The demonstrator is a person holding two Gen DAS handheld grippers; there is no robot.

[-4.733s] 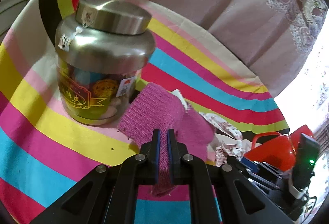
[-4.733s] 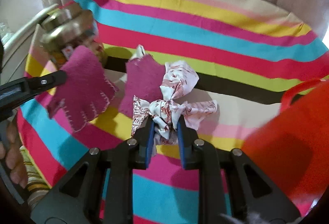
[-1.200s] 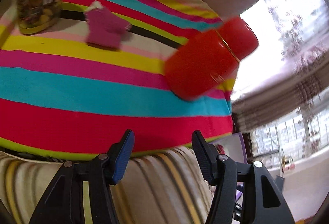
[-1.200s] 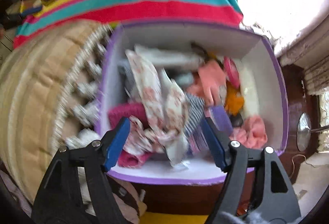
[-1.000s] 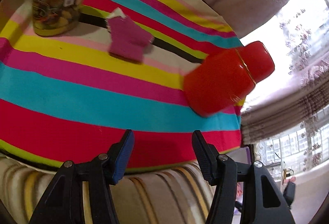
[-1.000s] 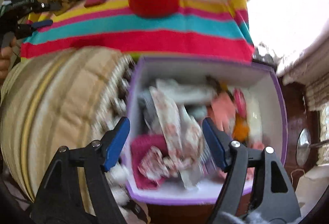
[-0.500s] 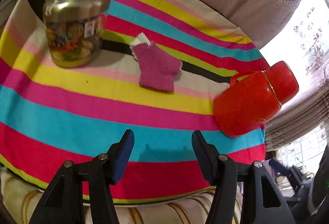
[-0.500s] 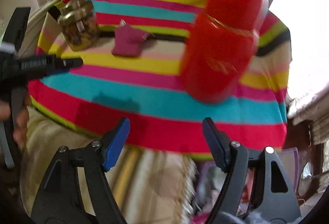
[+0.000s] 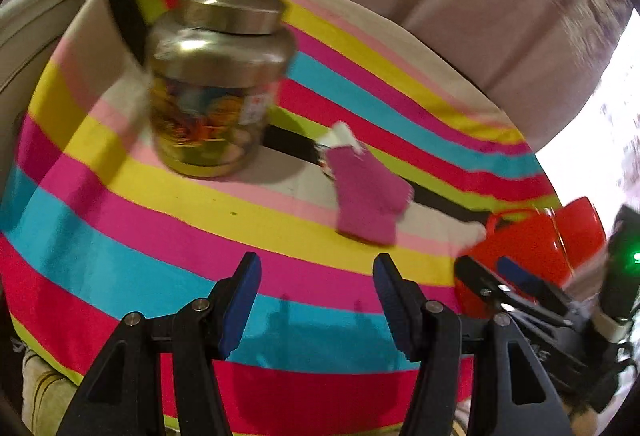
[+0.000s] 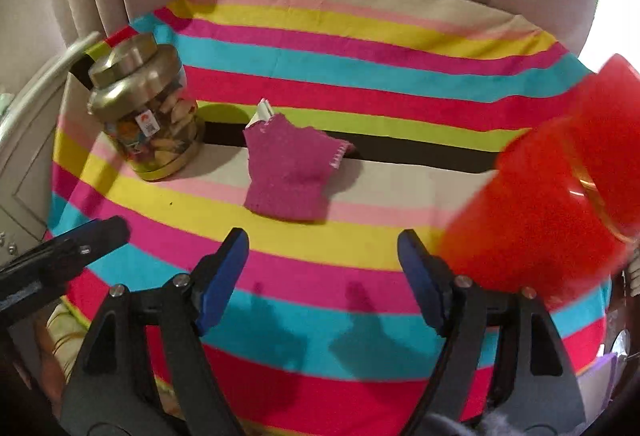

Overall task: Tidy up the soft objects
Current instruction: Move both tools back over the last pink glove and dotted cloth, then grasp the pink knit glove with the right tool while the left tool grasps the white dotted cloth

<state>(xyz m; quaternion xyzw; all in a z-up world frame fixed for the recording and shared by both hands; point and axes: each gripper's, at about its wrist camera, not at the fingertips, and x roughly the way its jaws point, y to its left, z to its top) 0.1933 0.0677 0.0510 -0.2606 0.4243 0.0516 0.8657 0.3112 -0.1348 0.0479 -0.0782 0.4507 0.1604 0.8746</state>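
Observation:
A magenta knitted glove (image 9: 370,195) lies flat on the striped tablecloth (image 9: 120,260), with a white tag showing at its far end; it also shows in the right wrist view (image 10: 290,175). My left gripper (image 9: 316,276) is open and empty, hovering over the cloth short of the glove. My right gripper (image 10: 322,252) is open and empty, just short of the glove and centred on it. The left gripper's finger tip (image 10: 92,236) shows at the left edge of the right wrist view.
A glass jar with a gold metal lid (image 9: 212,83) (image 10: 148,111) stands left of the glove. A red thermos jug (image 10: 560,187) (image 9: 532,248) stands close at the right. Curtains hang behind the round table. A purple box corner (image 10: 600,388) shows low right.
Both grippers, open and empty, have swung back from the purple box of soft items to the table and moved closer to the glove. The other glove and the patterned cloth are off the table.

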